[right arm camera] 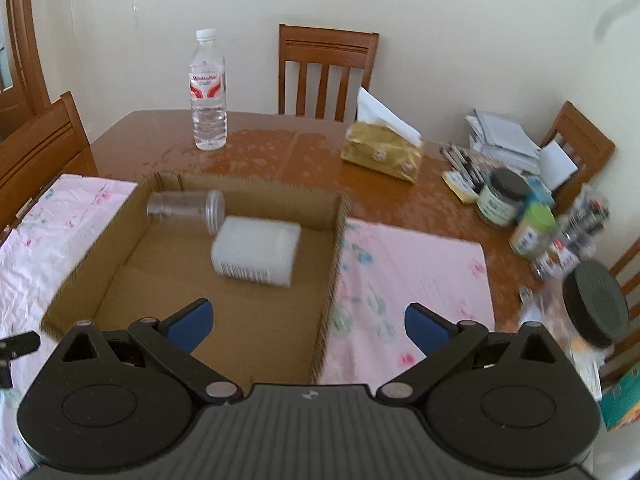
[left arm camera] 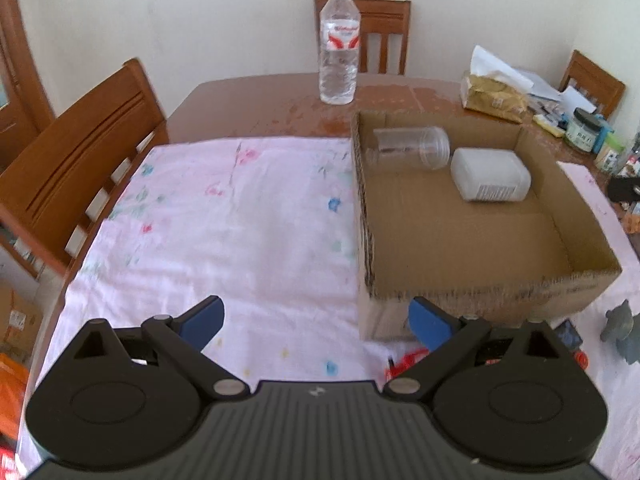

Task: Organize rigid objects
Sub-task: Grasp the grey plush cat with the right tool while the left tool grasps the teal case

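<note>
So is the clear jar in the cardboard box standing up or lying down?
Lying down. The clear jar rests on its side against the cardboard box's far wall.

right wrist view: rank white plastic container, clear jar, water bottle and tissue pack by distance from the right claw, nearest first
1. white plastic container, lying in the cardboard box
2. clear jar, on its side in the box's far left corner
3. tissue pack and water bottle, both beyond the box, too close to call
</note>
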A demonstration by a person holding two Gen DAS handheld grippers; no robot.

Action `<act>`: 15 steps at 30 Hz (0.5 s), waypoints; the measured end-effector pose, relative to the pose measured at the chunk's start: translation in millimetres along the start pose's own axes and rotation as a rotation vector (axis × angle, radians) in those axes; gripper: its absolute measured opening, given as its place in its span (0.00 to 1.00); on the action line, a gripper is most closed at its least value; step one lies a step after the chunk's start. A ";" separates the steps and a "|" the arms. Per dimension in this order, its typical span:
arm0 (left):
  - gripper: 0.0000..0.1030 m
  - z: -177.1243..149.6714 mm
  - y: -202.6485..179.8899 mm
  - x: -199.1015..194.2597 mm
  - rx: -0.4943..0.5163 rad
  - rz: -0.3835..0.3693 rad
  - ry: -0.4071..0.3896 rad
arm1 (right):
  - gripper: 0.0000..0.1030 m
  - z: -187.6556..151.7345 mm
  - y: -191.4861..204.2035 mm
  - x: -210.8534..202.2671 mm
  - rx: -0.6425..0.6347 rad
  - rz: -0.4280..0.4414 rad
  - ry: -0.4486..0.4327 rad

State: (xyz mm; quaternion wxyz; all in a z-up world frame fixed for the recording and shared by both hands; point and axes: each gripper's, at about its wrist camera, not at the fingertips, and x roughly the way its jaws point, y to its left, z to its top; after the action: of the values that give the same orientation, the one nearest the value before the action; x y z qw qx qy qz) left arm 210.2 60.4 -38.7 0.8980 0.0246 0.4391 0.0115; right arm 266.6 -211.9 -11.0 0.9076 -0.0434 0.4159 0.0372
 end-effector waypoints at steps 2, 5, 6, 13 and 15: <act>0.96 -11.5 -4.3 0.0 -0.017 0.028 0.037 | 1.00 -15.6 -5.6 -6.3 -0.003 -0.007 0.000; 0.96 -29.0 -10.3 2.5 -0.023 0.038 0.093 | 1.00 -42.5 -17.1 -15.1 -0.011 -0.020 0.002; 0.96 -33.9 -11.9 3.2 -0.027 0.048 0.110 | 1.00 -51.1 -21.4 -16.5 -0.007 -0.022 0.011; 0.96 -50.8 -19.8 -1.2 -0.046 0.076 0.149 | 1.00 -96.8 -53.8 -11.3 0.066 -0.073 0.103; 0.96 -49.3 -22.4 -2.8 -0.040 0.066 0.139 | 1.00 -100.9 -57.1 -7.0 0.093 -0.064 0.112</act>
State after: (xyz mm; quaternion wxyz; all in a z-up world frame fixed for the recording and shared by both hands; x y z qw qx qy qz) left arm 169.5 39.6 -67.9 0.8649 0.0201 0.4990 0.0514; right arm 192.1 -279.9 -68.6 0.8848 -0.0164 0.4655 -0.0140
